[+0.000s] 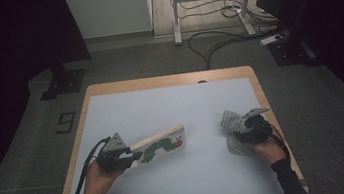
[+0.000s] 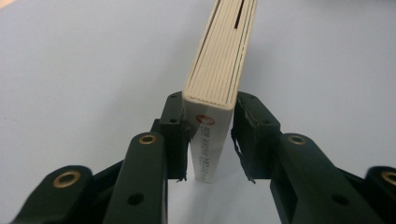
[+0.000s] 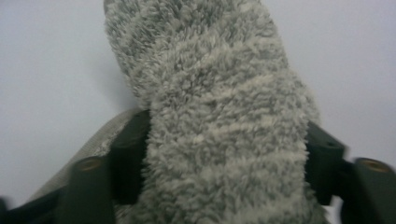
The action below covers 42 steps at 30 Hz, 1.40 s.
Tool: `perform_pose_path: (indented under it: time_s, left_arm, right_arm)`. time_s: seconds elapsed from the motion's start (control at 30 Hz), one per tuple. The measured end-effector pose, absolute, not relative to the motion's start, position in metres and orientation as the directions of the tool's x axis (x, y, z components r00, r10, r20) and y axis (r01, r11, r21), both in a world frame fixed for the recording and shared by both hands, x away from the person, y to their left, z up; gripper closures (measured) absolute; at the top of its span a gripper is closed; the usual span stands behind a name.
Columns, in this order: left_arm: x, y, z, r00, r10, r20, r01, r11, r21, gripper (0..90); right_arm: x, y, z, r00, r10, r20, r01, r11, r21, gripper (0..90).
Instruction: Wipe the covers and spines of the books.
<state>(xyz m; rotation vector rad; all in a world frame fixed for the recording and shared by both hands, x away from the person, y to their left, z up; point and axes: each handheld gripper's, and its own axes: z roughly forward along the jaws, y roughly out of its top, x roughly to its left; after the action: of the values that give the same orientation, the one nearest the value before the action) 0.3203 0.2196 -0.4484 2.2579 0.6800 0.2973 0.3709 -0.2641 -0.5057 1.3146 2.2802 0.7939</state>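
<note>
Grey fuzzy sock (image 3: 219, 140) is pinched in the right gripper (image 1: 251, 129); left gripper (image 2: 210, 140) clamps the thick caterpillar board book (image 2: 219, 70) upright, probably awaiting careful placement.

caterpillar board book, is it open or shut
Shut: the thick white caterpillar board book shows its pages stacked together, its spine end between the left gripper jaws.

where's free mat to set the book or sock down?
Most of the mat is bare: the whole far half, and the middle strip between the book and the sock. The near edge between the forearms is free too. It is crowded only around the left hand-held gripper and right hand-held gripper.
</note>
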Motion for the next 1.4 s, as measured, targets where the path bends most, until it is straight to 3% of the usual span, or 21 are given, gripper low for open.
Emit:
perform_pose_path:
  time_s: [0.13,0.27,0.83,1.4]
  left_arm:
    - [0.320,0.220,-0.449,0.832,0.554,0.006,0.381,-0.579,0.721,65.9]
    - [0.321,0.220,-0.449,0.833,0.553,0.000,0.383,-0.578,0.720,66.1]
    - [0.323,0.221,-0.449,0.832,0.555,-0.015,0.392,-0.569,0.723,66.2]
    - [0.324,0.222,-0.449,0.832,0.554,-0.018,0.395,-0.570,0.720,66.2]
  right_arm:
    - [0.368,-0.262,-0.505,-0.460,0.886,-0.066,0.666,0.393,0.634,51.2]
    - [0.365,-0.262,-0.503,-0.457,0.887,-0.066,0.661,0.388,0.642,56.8]
    - [0.336,-0.274,-0.467,-0.521,0.852,0.052,0.601,0.323,0.731,57.5]
    - [0.316,-0.248,-0.445,-0.649,0.755,0.092,0.516,0.348,0.782,57.3]
